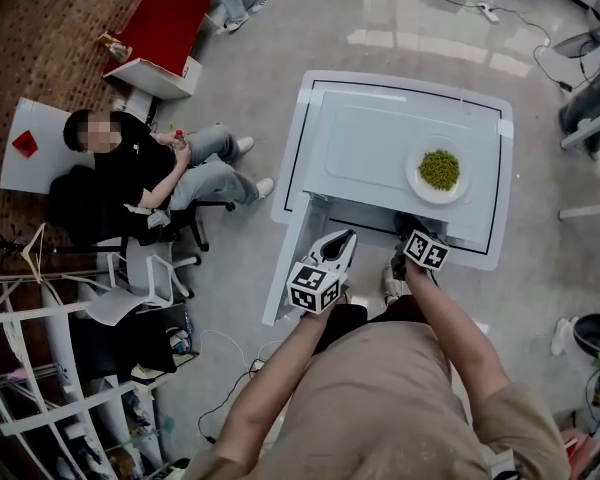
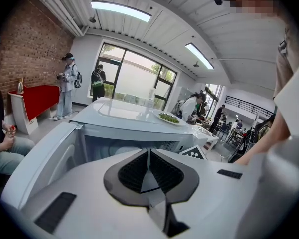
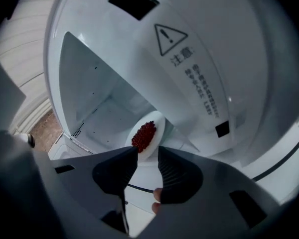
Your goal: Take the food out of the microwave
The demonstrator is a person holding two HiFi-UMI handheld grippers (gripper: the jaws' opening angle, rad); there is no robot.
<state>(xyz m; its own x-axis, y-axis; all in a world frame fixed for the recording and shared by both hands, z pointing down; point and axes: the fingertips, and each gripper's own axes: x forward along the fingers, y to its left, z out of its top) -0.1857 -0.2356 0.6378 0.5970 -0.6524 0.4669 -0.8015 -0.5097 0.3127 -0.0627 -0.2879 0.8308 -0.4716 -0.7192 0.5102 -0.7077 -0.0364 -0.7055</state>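
Grippers first: left gripper (image 2: pixel 148 154) is held low by the open door (image 1: pixel 292 248), its jaws pressed together on nothing, idle. Right gripper (image 3: pixel 147 156) is pushed into the mouth of the microwave (image 1: pixel 380 138), jaws parted to a middling gap. Just ahead of those jaws, on the oven floor inside, sits a white plate (image 3: pixel 157 121) heaped with red food (image 3: pixel 144 135). Its near rim lies in the gap between the tips, but nothing is pinched yet; whether either pad brushes the rim I cannot tell. Looks to me like the reach-in step, grip not yet made. The next move would call for settling the jaws over that rim, closing firmly, then drawing the plate out level through the opening so the heap does not roll off. Up on the microwave's top stands another plate (image 1: pixel 412 175), this one carrying green peas (image 1: pixel 439 169), well clear of both grippers. Further off to the left, a person (image 1: pixel 130 168) sits in a chair by the brick wall.
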